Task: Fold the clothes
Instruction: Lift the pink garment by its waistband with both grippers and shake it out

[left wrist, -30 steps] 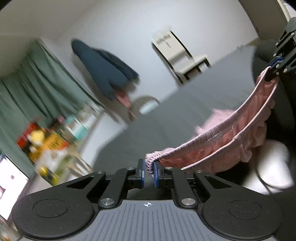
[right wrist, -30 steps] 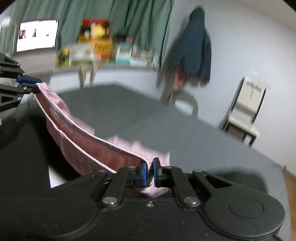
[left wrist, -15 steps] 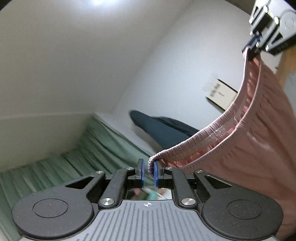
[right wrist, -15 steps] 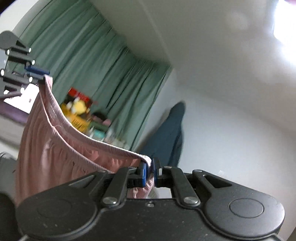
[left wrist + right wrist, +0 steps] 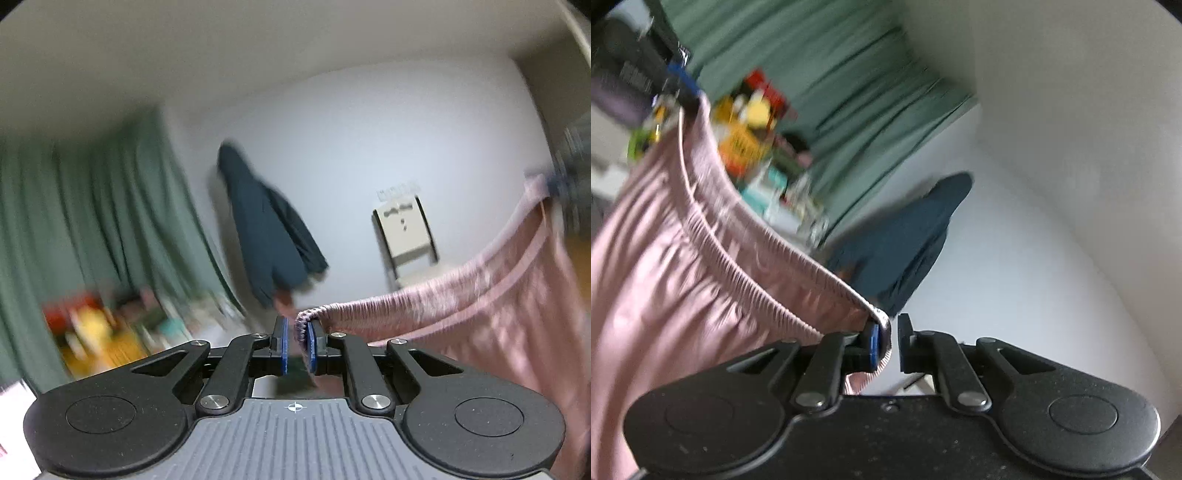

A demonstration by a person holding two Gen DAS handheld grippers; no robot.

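Pink shorts (image 5: pixel 498 325) with an elastic waistband hang in the air, stretched between both grippers. My left gripper (image 5: pixel 296 343) is shut on one end of the waistband; the cloth runs right and up to the blurred right gripper (image 5: pixel 565 184). In the right wrist view the shorts (image 5: pixel 683 280) hang at the left, up to the left gripper (image 5: pixel 679 81). My right gripper (image 5: pixel 886 343) has its jaws parted. The waistband end lies against its left pad (image 5: pixel 873 341), with a bright gap to the right pad. The surface below is hidden.
A dark jacket (image 5: pixel 266 229) hangs on the white wall, with green curtains (image 5: pixel 92 221) to its left. A pale chair (image 5: pixel 406 229) stands against the wall. A cluttered shelf of colourful items (image 5: pixel 753 129) sits under the curtains. Both views are motion-blurred.
Both grippers lifted the shorts off the grey surface, swung up toward the ceiling, and now tilt back down. The right gripper's jaws have spread wider than before.
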